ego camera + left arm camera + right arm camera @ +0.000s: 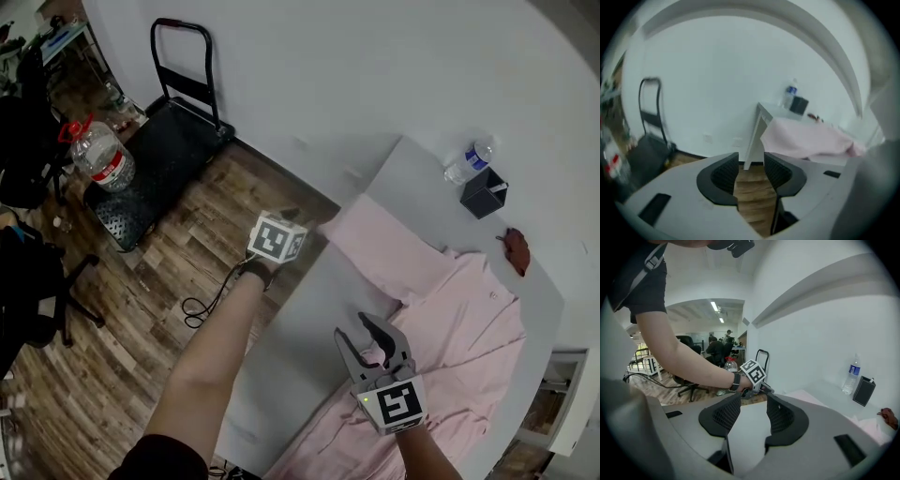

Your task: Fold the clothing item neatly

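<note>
A pale pink shirt lies spread open and unfolded on the grey table. Its body is at the right, and one sleeve stretches left to the table's edge.

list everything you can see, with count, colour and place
shirt: one, pink, spread on the table
table: one, grey, against the white wall
water bottle: one, clear, blue label, table's far corner
box: one, black, beside the water bottle
small object: one, dark red, table's far edge
trolley: one, black, on the wood floor
water jug: one, clear, red cap, by the trolley
left gripper: one, grey, open, empty, at the table's left edge
right gripper: one, grey, open, empty, above the table
</note>
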Demonstrator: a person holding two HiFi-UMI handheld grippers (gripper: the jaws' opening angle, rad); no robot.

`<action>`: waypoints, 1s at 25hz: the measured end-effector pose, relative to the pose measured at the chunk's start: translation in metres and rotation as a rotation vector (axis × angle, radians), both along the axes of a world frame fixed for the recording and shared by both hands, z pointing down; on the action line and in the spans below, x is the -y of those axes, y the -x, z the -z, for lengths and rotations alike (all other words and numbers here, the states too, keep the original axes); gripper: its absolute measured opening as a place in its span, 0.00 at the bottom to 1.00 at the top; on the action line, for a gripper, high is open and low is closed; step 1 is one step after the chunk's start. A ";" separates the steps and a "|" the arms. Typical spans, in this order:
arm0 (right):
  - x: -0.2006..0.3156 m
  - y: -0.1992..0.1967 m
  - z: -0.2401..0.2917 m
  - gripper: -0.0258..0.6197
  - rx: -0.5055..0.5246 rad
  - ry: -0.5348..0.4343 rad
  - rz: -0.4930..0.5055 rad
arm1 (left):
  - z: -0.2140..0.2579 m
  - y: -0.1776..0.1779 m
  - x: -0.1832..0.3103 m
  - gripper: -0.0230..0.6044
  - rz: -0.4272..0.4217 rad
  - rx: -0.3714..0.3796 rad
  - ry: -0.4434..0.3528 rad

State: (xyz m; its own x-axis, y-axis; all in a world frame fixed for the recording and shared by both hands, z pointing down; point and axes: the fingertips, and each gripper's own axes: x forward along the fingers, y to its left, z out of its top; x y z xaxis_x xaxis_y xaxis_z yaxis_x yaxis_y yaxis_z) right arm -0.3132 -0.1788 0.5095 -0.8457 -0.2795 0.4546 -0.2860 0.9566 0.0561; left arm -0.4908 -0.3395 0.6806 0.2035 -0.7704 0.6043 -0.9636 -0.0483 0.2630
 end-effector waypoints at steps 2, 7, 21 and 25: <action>0.001 -0.003 -0.002 0.32 0.002 0.004 -0.011 | -0.005 -0.012 -0.003 0.29 -0.175 0.212 0.008; 0.003 -0.006 -0.003 0.30 0.004 -0.001 -0.023 | -0.024 -0.057 -0.006 0.37 -0.499 0.452 0.025; -0.009 -0.059 0.028 0.29 0.041 0.011 -0.131 | 0.094 -0.045 0.024 0.06 -0.434 0.883 -0.276; -0.010 -0.094 0.042 0.29 0.071 0.054 -0.217 | 0.163 -0.103 0.020 0.06 -0.537 1.050 -0.455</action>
